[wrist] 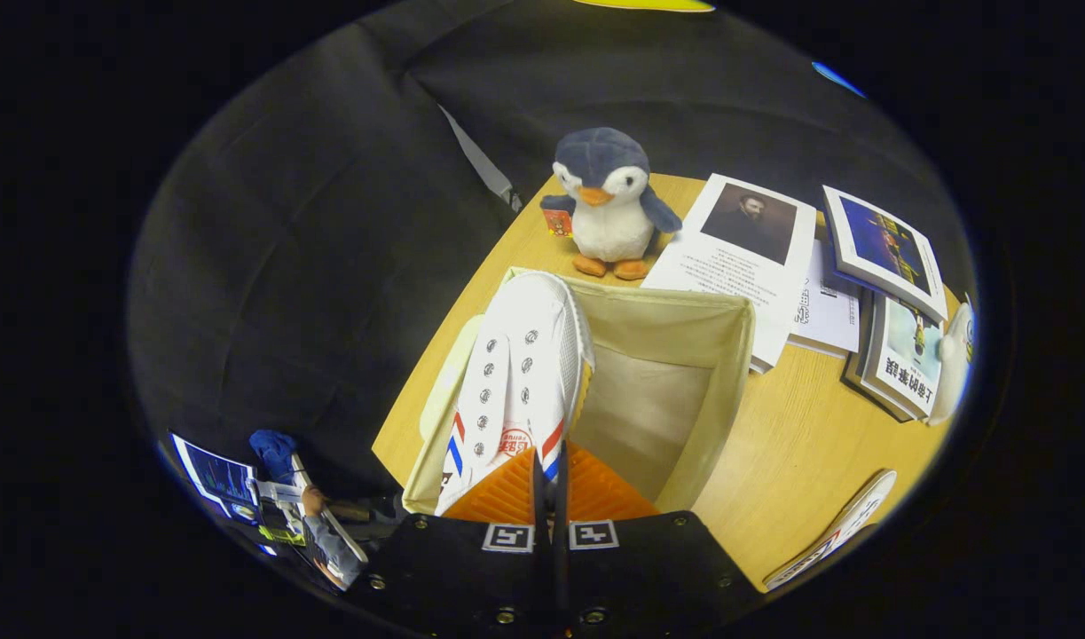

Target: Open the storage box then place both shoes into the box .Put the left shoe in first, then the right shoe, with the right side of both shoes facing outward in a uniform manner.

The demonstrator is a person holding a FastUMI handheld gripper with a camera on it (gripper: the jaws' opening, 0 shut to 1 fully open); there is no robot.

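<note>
Gripper point(549, 484): the fingers are seen pressed close together, pinching the heel end of the shoe, above the near side of the storage box.
Shoe point(515, 382): a white canvas sneaker with red and blue stripes is held toe away from the fingers, over the left wall of the box, its eyelet rows turned upward.
Storage box point(711, 355): an open cream fabric box is set on the wooden table point(799, 461) by its left edge; its interior right of the shoe is bare.
Penguin point(606, 204): a plush toy is stood just beyond the box, at the table's far edge.
Books point(879, 266): several are laid right of the penguin, one touching the box's far right corner.
Second shoe point(839, 528): a sole is seen at the table's near right edge.
</note>
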